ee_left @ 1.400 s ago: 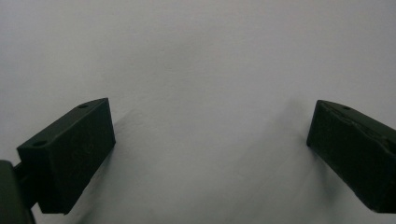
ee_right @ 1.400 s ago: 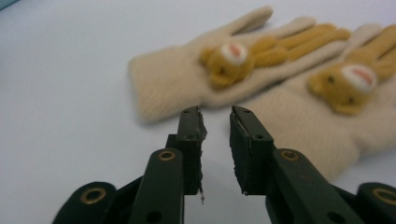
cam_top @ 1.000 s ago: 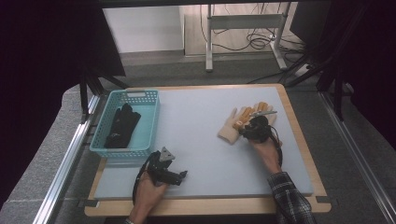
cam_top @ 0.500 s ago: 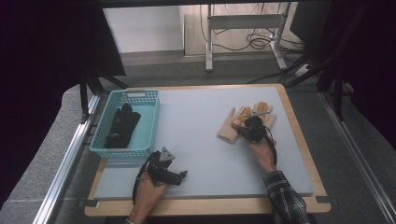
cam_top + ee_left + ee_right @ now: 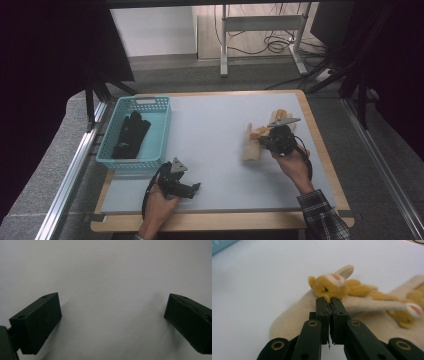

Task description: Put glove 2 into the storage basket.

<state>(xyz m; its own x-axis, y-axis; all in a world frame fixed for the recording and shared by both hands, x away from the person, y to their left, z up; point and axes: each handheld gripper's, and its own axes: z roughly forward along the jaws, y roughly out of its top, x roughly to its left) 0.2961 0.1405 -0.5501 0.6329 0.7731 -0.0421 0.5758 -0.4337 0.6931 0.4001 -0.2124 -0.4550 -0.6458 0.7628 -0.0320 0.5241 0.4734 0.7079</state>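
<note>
A beige knitted glove [image 5: 292, 320] with yellow animal-face fingertips lies at the right of the white table top [image 5: 215, 130]. My right gripper [image 5: 330, 302] is shut on a fold of it just below one yellow face. In the high view the right gripper [image 5: 265, 142] comes at the glove [image 5: 248, 148] from the right, and part of the glove is raised off the surface. My left gripper [image 5: 194, 188] rests near the table's front left. Its jaws stand wide apart over bare table, and the left gripper [image 5: 112, 315] is open with nothing between its fingers.
A light blue basket [image 5: 164, 127] at the left edge holds black gloves [image 5: 131, 135]. More yellow and beige fabric [image 5: 280, 115] lies just behind the right gripper. A wooden rim [image 5: 320, 145] borders the table; metal rails run along both sides.
The right gripper has closed on the glove and drawn it slightly toward the front of the table. The left hand and gripper have stayed put.
</note>
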